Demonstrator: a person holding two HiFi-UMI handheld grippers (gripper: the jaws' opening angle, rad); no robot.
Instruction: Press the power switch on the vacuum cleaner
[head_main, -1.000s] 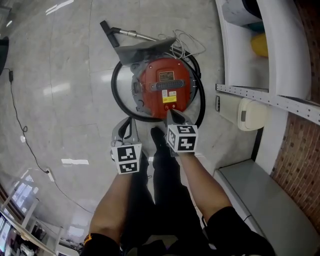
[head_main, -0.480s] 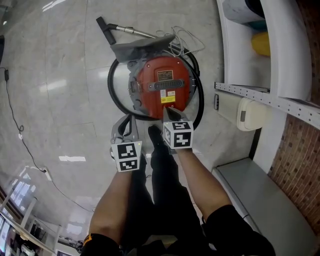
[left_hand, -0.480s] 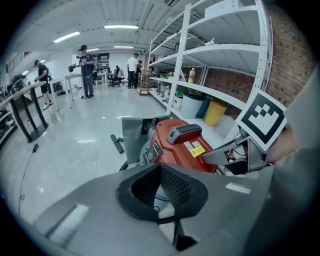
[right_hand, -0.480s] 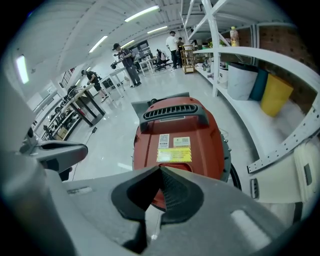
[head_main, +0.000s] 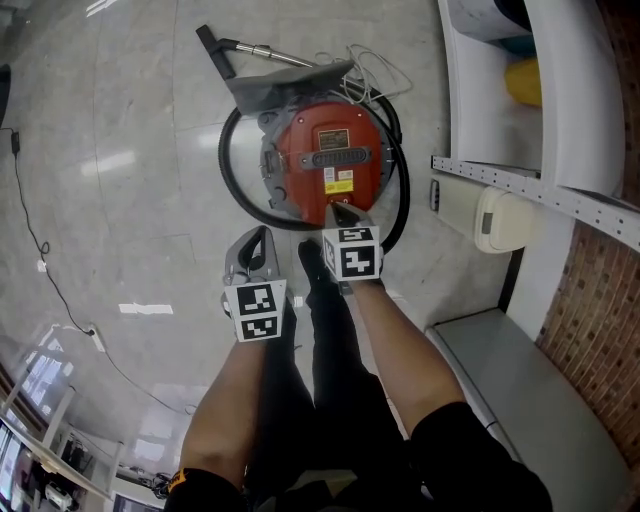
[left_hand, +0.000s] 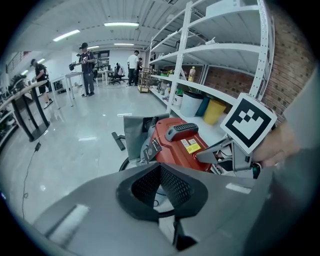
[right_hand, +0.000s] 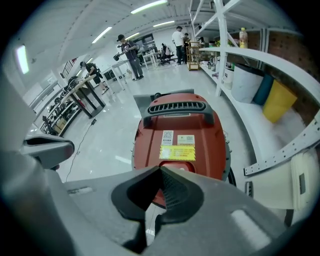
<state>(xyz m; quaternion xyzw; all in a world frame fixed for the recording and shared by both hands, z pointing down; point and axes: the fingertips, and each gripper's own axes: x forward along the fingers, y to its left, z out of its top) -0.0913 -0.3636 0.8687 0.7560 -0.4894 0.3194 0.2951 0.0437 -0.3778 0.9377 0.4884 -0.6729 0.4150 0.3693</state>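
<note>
Above red vacuum cleaner (head_main: 325, 165) | right claw (head_main: 337, 212) closed (empty) | left claw (head_main: 258, 238) closed

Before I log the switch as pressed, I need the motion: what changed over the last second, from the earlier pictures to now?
The right gripper, shut and empty, edged slightly forward over the near edge of the red vacuum cleaner; whether it presses anything does not show. Nothing was taken hold of or let go. The left gripper stayed shut beside it, short of the vacuum. The vacuum and its black hose did not move.
</note>
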